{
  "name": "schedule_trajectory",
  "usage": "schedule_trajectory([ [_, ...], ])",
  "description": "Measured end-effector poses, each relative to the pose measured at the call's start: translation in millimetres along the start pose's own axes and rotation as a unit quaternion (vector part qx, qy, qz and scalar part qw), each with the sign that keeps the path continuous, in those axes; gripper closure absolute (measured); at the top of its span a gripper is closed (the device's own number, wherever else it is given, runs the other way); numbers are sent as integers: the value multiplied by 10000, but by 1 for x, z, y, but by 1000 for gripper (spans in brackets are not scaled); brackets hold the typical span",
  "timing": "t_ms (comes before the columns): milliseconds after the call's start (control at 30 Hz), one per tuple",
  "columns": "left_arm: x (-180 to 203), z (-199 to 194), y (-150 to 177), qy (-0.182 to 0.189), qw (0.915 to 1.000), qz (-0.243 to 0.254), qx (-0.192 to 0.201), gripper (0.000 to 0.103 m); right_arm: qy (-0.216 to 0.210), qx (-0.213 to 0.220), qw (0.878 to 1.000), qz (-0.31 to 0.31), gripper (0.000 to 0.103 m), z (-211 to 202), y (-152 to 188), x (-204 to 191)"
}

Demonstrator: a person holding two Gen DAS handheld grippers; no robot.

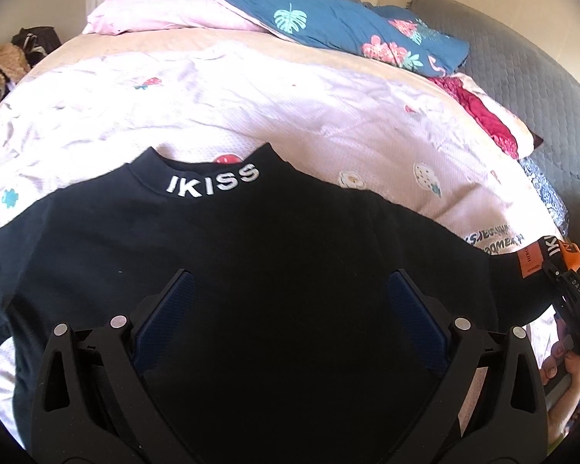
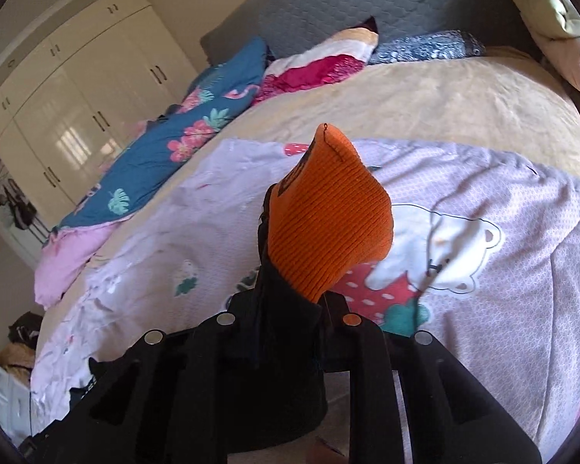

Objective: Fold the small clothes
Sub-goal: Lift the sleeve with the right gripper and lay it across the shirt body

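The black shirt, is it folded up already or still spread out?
Spread out. The black shirt lies flat on the bed, collar and both shoulders showing. Only its orange cuff is pinched in the right gripper.

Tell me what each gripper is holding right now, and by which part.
The right gripper is shut on the black top, pinching the sleeve end at its orange cuff. The left gripper is open above the top's body, holding nothing.
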State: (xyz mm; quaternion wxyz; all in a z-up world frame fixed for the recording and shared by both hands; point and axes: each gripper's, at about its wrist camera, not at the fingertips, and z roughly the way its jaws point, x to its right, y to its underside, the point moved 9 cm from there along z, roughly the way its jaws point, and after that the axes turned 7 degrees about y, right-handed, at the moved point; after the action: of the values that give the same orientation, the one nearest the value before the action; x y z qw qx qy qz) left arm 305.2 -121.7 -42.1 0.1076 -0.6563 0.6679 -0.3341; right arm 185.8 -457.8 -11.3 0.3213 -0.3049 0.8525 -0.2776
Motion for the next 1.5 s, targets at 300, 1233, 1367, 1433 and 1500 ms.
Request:
schedule_trajectory([
  [300, -14, -27, -9, 103, 9996, -195, 202, 9, -547, 110, 9979, -317, 85, -28, -1, -48],
  [1233, -92, -89, -7, 536, 9894, -1170, 676, 9, -1712, 237, 9642, -2012, 84, -97, 71, -210],
  [1367, -108, -88, -1, 421, 9893, -1267, 589, 9, -1806, 192, 9567, -2275, 85, -100, 88, -228],
  [1433, -114, -89, 0, 509, 9876, -1365, 592, 9, -1848, 171, 9531, -2390, 85, -100, 96, -234],
  [1500, -120, -89, 2, 698, 9842, -1526, 572, 9, -1863, 135, 9496, -2518, 84, -99, 104, -242],
])
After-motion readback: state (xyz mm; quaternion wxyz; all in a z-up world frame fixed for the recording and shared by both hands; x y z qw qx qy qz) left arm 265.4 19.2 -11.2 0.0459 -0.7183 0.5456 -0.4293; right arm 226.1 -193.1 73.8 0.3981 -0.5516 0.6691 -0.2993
